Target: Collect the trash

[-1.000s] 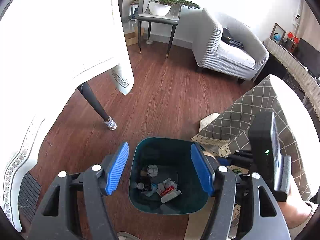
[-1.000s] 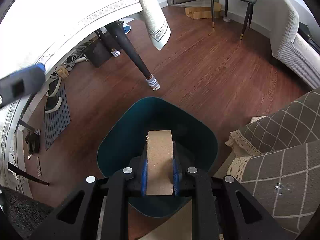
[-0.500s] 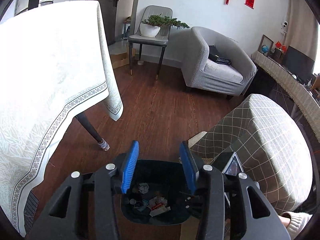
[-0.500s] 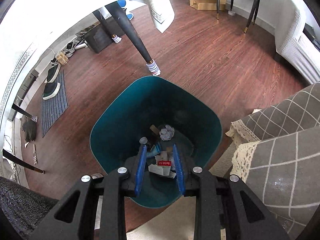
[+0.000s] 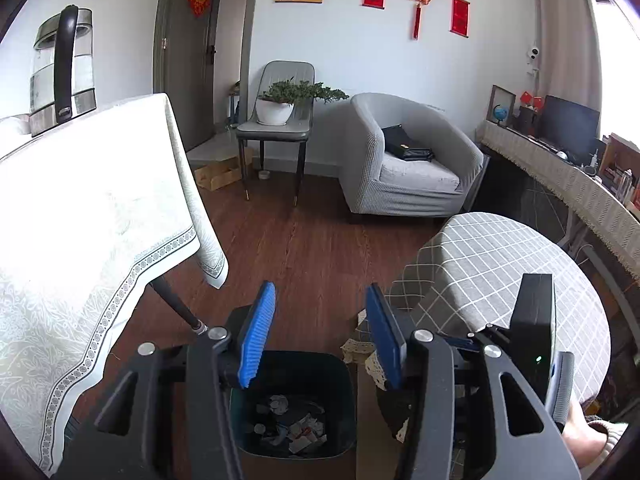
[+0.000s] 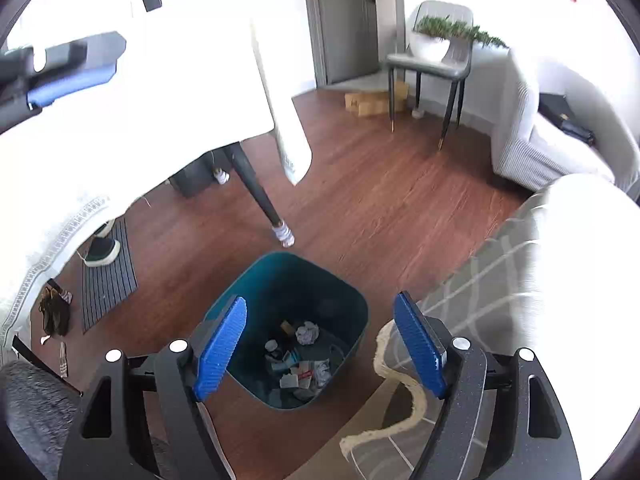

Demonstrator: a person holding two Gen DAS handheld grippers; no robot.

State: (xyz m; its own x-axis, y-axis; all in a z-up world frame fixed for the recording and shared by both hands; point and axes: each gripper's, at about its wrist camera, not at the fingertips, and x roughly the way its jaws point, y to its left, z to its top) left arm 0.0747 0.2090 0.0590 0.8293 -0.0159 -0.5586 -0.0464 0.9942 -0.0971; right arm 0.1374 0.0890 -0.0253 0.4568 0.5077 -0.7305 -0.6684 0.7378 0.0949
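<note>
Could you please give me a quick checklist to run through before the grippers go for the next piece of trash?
1. Right gripper empty: ok; jaws have just been opening, nothing between them.
2. Left gripper empty: ok; jaws apart, nothing held.
3. Trash bin upright on the floor: ok.
4. Dropped trash inside the bin: ok; crumpled paper and scraps lie at its bottom.
5. Room left in the bin: ok; only the bottom is covered.
6. Next piece of trash located: cannot tell; none shows in either view.
</note>
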